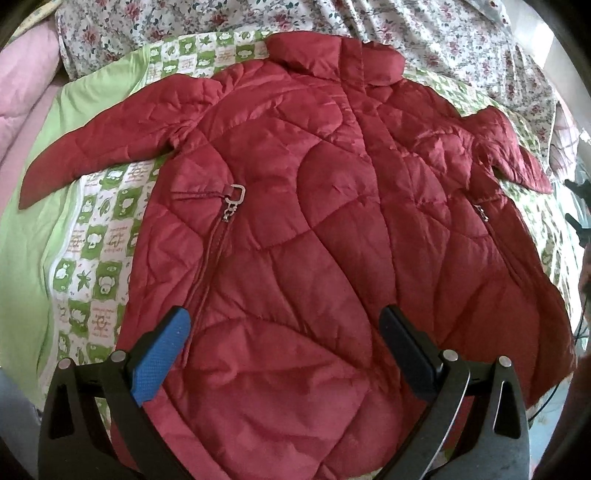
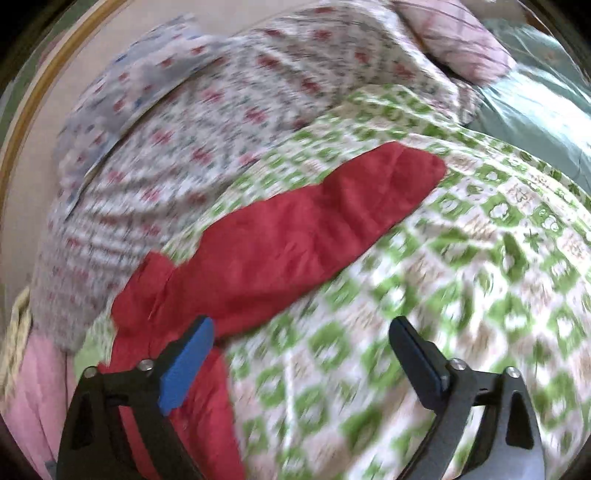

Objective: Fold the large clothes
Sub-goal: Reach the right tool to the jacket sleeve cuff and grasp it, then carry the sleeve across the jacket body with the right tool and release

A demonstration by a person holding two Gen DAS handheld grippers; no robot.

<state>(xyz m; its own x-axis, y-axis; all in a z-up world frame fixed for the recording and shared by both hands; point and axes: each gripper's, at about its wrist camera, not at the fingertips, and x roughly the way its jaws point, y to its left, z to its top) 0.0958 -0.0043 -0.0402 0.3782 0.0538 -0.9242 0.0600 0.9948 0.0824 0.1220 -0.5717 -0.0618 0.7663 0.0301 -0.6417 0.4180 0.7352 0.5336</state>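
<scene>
Jacket (image 1: pixel 314 206), red and quilted, lies spread flat on your green-and-white checked blanket (image 1: pixel 99 206) on the bed, sleeves out to both sides. Your left gripper (image 1: pixel 284 328) hangs over its lower half, jaws wide and holding nothing. Your right gripper (image 2: pixel 301 343) is beside one sleeve (image 2: pixel 295 229), jaws wide and bare, over open blanket. A flowered quilt (image 1: pixel 443 33) borders the collar. Blanket print is unreadable.

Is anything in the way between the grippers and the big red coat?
Nothing visible is. The left gripper is open right over the red coat, which lies spread flat on the green checked quilt. The right gripper is open too, beside the coat's sleeve, with only bare quilt between its fingers.
</scene>
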